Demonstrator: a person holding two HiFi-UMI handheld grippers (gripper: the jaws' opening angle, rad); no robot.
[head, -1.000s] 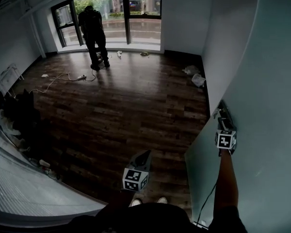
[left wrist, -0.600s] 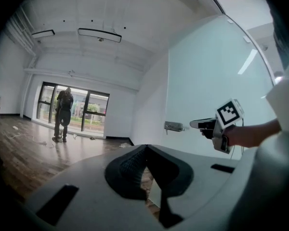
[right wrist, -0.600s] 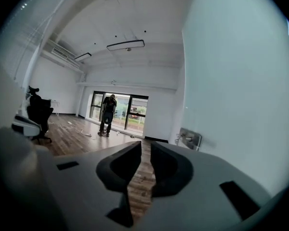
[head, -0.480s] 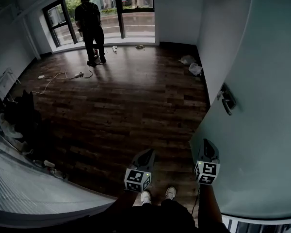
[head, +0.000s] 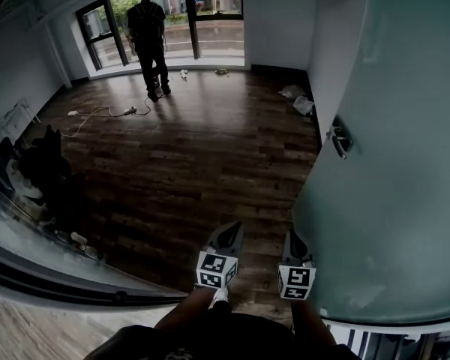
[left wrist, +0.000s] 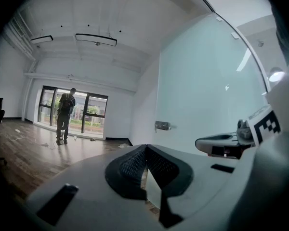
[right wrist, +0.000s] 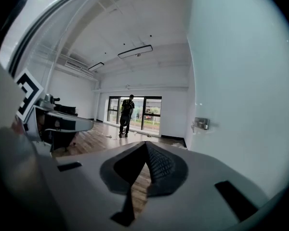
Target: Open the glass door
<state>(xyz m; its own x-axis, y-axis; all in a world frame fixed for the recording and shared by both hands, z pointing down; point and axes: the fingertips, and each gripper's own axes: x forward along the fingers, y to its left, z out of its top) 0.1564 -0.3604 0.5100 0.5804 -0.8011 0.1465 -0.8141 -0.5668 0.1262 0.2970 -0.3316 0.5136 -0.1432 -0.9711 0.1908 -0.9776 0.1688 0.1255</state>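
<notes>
The frosted glass door (head: 390, 201) fills the right side of the head view, its metal handle (head: 339, 139) on the edge nearest the room. My right gripper (head: 293, 238) hangs low beside the door, well short of the handle. Its jaws have just been closing; they are shut with nothing between them. My left gripper (head: 230, 232) is beside it, also shut and empty. In the right gripper view the handle (right wrist: 201, 123) shows ahead on the door (right wrist: 241, 81), beyond the gripper (right wrist: 145, 144). In the left gripper view the handle (left wrist: 162, 126) lies beyond the gripper (left wrist: 145, 147).
A person (head: 151, 32) stands at the far window. Cables (head: 105, 115) trail on the dark wood floor, and bags (head: 300, 100) lie by the right wall. A dark pile of belongings (head: 41, 171) sits at the left beside a curved glass partition (head: 52, 268).
My right gripper has come off the door handle and drawn back beside the left one, and its jaws have closed. The door now shows more of its face.
</notes>
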